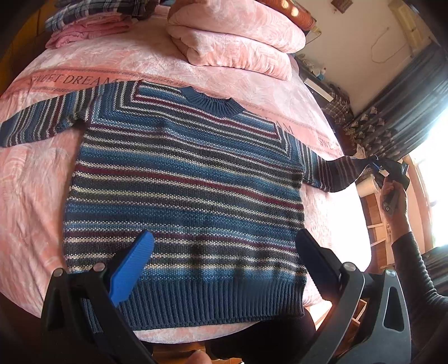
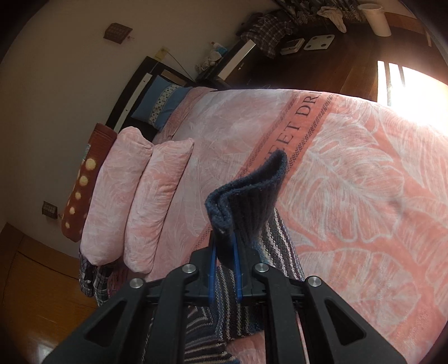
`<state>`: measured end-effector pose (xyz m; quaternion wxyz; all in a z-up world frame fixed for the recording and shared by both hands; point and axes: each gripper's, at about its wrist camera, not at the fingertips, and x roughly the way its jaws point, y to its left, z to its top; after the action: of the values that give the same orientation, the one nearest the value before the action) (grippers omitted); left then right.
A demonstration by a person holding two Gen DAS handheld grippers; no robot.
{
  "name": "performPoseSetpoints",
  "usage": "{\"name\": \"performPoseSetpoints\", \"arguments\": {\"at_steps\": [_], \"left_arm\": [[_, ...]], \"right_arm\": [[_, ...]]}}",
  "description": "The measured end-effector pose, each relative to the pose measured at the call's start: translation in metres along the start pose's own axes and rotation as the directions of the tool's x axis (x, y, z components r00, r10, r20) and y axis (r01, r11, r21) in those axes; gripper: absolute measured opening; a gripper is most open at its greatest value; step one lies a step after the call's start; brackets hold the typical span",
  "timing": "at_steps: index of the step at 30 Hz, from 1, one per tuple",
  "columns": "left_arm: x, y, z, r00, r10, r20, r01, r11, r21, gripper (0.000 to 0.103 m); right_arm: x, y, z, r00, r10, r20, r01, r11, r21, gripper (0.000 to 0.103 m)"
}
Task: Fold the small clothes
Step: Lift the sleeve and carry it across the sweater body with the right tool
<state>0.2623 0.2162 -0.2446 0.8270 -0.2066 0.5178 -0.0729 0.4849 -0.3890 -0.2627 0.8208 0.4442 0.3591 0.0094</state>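
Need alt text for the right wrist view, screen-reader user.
The right gripper is shut on the dark ribbed cuff of a striped sweater, lifting it above a pink leaf-print bedspread. Two pink pillows lie to the left.

The bed (image 1: 42,173), covered in a pink leaf-print blanket, carries a striped sweater (image 1: 184,190) spread flat at its near edge, a folded pink quilt (image 1: 238,39) toward the far edge, and folded clothes (image 1: 84,25) at the far left corner.
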Motion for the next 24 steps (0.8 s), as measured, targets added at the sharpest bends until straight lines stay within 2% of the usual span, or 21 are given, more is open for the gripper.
{"name": "performPoseSetpoints", "arguments": {"at_steps": [5, 14, 19, 24], "left_arm": [[-0.004, 0.003, 0.004, 1.000, -0.020, 0.010, 0.020, 1.000, -0.003, 0.100], [-0.007, 0.010, 0.009, 0.998, -0.049, 0.029, 0.049, 0.999, -0.008, 0.100], [-0.004, 0.016, 0.015, 0.998, -0.056, 0.037, 0.057, 0.998, -0.022, 0.100], [0.003, 0.026, 0.025, 0.997, -0.056, 0.051, 0.058, 0.998, -0.038, 0.100]], "right_arm": [[0.017, 0.047, -0.029, 0.997, 0.056, -0.058, -0.060, 0.996, -0.069, 0.010], [0.053, 0.129, -0.090, 0.978, 0.122, -0.170, -0.153, 0.971, -0.186, 0.010], [0.080, 0.157, -0.129, 0.969, 0.112, -0.222, -0.168, 0.954, -0.250, 0.010], [0.119, 0.172, -0.175, 0.957, 0.062, -0.284, -0.156, 0.935, -0.319, 0.010]]}}
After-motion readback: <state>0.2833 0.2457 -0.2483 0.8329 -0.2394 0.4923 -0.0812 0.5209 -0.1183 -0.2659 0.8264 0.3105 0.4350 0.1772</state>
